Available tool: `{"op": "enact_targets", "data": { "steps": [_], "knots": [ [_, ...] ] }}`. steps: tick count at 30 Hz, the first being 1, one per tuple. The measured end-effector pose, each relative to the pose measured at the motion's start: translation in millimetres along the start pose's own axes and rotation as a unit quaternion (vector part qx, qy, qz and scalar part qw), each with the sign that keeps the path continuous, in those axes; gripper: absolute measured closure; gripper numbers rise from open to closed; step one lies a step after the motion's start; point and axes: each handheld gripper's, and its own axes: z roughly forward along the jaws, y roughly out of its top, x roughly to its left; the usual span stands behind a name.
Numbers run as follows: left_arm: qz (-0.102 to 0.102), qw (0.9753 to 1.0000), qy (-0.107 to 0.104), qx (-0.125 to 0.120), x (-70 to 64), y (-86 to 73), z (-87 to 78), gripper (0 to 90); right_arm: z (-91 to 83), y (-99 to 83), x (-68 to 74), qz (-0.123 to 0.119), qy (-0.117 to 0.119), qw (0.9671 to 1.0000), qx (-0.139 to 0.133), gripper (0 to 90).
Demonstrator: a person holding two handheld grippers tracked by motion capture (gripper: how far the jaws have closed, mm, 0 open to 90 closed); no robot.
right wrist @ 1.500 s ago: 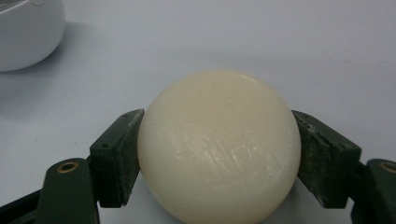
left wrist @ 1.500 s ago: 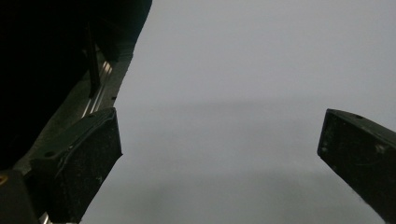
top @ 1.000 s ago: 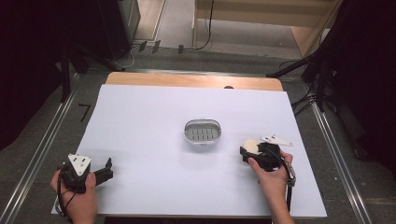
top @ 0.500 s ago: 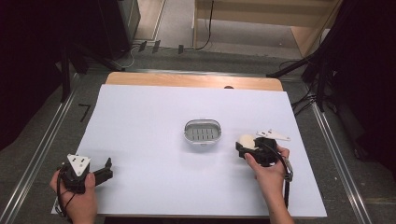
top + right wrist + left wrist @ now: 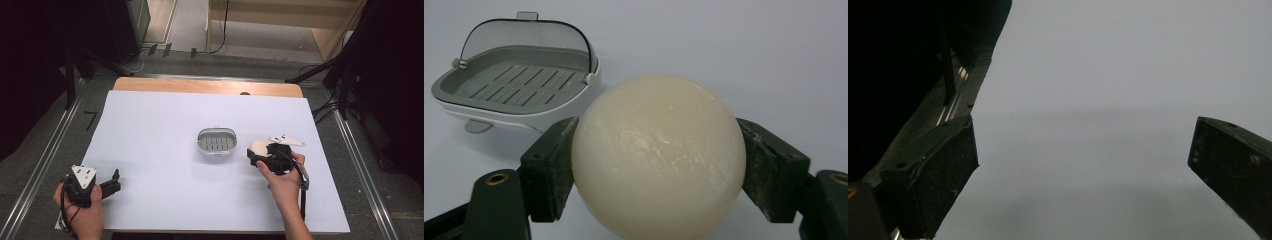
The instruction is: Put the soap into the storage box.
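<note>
Grey soap dish (image 5: 519,85) beside clamped soap (image 5: 658,155).

Right gripper view: the cream soap ball (image 5: 659,155) is cut off below by the frame edge, and its flanks are hidden behind the right tool (image 5: 659,165) pads. The soap dish (image 5: 516,87) lid hides the dish's rear wall.

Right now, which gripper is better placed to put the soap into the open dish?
Right. The right gripper already clamps the soap and sits just beside the dish, whose lid stands open. The left gripper is open, holds nothing and sits at the table's near left corner.
</note>
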Motion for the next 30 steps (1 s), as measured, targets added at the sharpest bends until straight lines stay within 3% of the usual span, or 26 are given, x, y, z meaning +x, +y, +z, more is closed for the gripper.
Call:
{"op": "enact_targets", "data": {
  "steps": [30],
  "knots": [
    [-0.004, 1.0, -0.002, 0.0, 1.3, 0.0, -0.4, 0.2, 11.0, 29.1, 34.4, -0.026, 0.021, 0.9994, -0.008, 25.2]
  ]
}}
